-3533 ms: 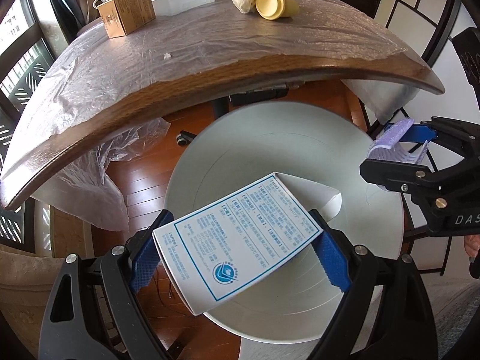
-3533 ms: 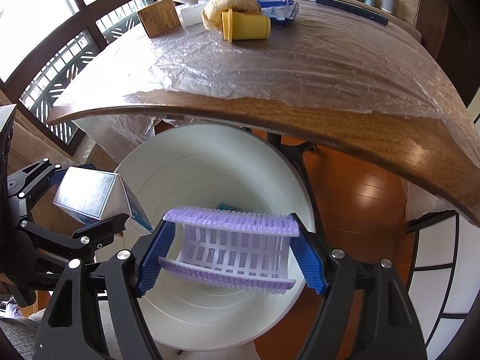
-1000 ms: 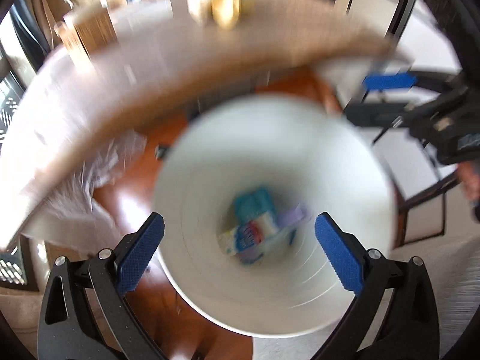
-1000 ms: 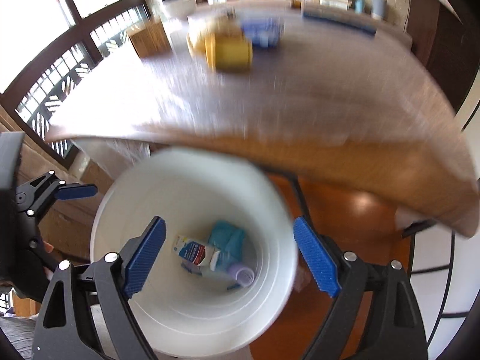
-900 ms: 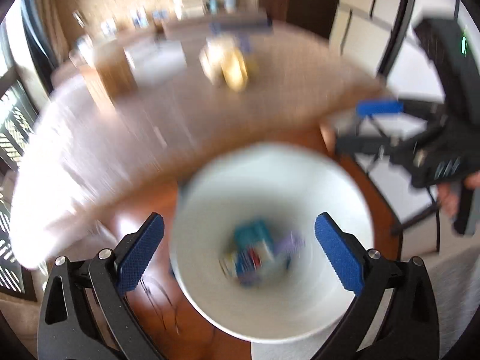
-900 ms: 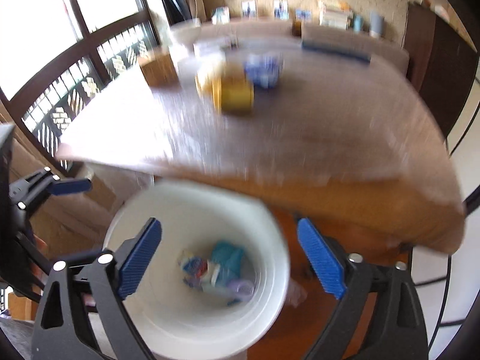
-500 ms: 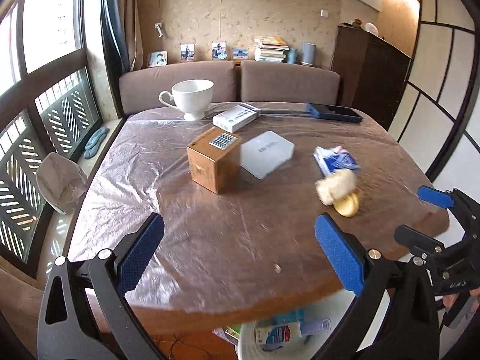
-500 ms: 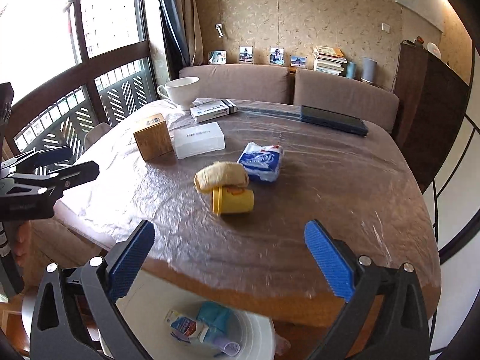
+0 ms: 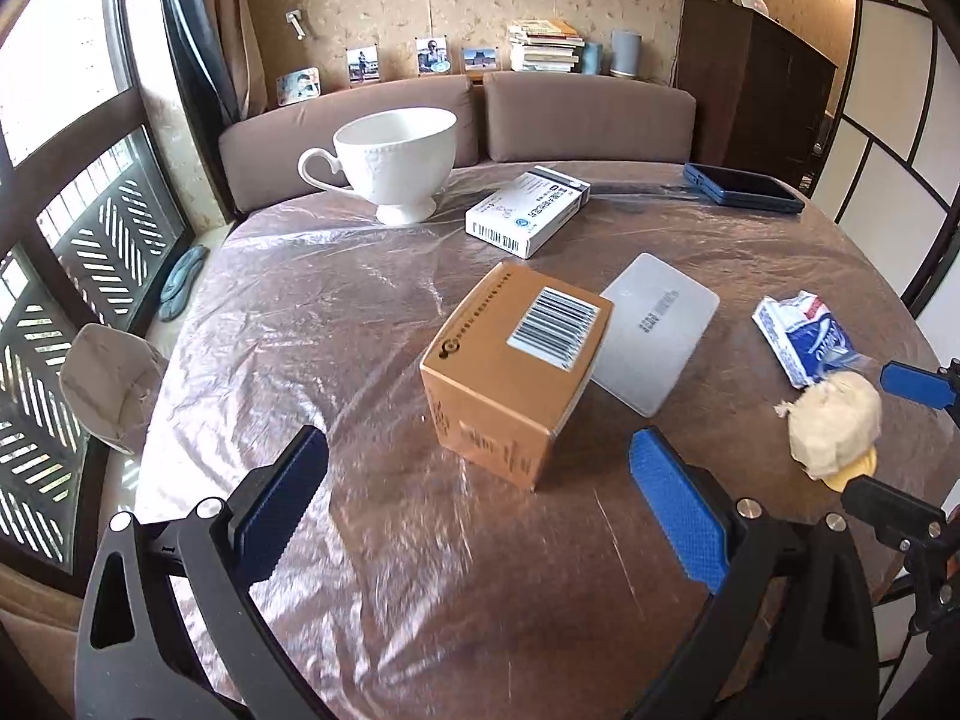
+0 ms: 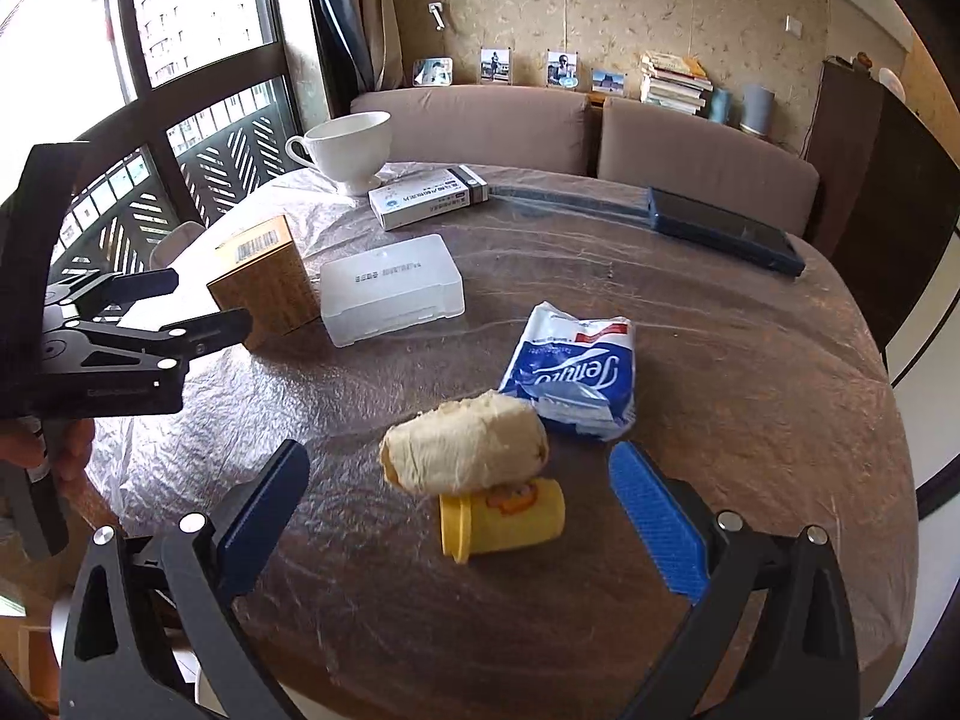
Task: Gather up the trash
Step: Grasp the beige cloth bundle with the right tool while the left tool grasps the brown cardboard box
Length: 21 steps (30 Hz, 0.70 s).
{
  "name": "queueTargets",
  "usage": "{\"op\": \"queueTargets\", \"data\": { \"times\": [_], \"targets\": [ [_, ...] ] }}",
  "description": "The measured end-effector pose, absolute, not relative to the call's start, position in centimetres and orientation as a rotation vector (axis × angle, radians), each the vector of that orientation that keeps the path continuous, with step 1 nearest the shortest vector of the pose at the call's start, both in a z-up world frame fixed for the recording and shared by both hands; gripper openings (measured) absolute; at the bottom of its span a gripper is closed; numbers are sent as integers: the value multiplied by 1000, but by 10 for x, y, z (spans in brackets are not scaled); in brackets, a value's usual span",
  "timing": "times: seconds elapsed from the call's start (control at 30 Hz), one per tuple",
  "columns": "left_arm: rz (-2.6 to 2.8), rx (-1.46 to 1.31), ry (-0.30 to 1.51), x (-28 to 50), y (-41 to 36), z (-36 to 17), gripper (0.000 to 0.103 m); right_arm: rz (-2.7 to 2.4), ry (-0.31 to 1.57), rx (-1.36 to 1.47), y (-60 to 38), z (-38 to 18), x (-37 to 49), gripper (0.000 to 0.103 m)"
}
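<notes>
A brown cardboard box (image 9: 516,369) with a barcode stands on the round table, just ahead of my open, empty left gripper (image 9: 480,504). In the right wrist view the same box (image 10: 264,288) is at the left. My right gripper (image 10: 459,525) is open and empty, just before a beige crumpled wad (image 10: 465,450) lying on a tipped yellow cup (image 10: 501,519). A blue-white tissue pack (image 10: 570,378) lies behind them. The wad (image 9: 834,423) and the tissue pack (image 9: 801,339) also show at the right of the left wrist view.
The table (image 9: 360,330) is covered in clear plastic film. On it are a white cup (image 9: 393,162), a white medicine box (image 9: 528,216), a clear plastic case (image 10: 390,288) and a dark blue case (image 10: 720,228). A sofa stands behind the table.
Both grippers let their items fall into the white bin, then rose from it to above the table. In the last half second both moved forward, closer to the box and the wad.
</notes>
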<state>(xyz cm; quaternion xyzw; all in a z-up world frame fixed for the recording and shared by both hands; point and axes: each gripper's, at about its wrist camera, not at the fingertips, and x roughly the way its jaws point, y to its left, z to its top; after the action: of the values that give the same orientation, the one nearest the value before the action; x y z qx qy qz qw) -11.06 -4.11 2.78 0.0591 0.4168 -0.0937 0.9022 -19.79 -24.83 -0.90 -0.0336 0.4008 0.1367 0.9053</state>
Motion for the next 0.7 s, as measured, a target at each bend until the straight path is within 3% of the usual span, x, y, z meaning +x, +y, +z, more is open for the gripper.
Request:
{"op": "queueTargets", "data": {
  "times": [0.1,0.47,0.53,0.63,0.7],
  "targets": [
    [-210,135,871,-100,-43,22,101,272,836,-91,-244,-13,-191,98],
    [-253,164,871,-78,-45,15,100,246,871,-216,-228,-26,-179,72],
    [-265,168,875,-76,-46,14,93,239,881,-228,-227,-28,-177,58],
    [-291,182,889,-76,-48,12,73,240,879,-224,-229,-28,-177,52],
    [-295,190,886,-78,-50,11,54,241,871,-213,-230,-26,-178,52]
  ]
}}
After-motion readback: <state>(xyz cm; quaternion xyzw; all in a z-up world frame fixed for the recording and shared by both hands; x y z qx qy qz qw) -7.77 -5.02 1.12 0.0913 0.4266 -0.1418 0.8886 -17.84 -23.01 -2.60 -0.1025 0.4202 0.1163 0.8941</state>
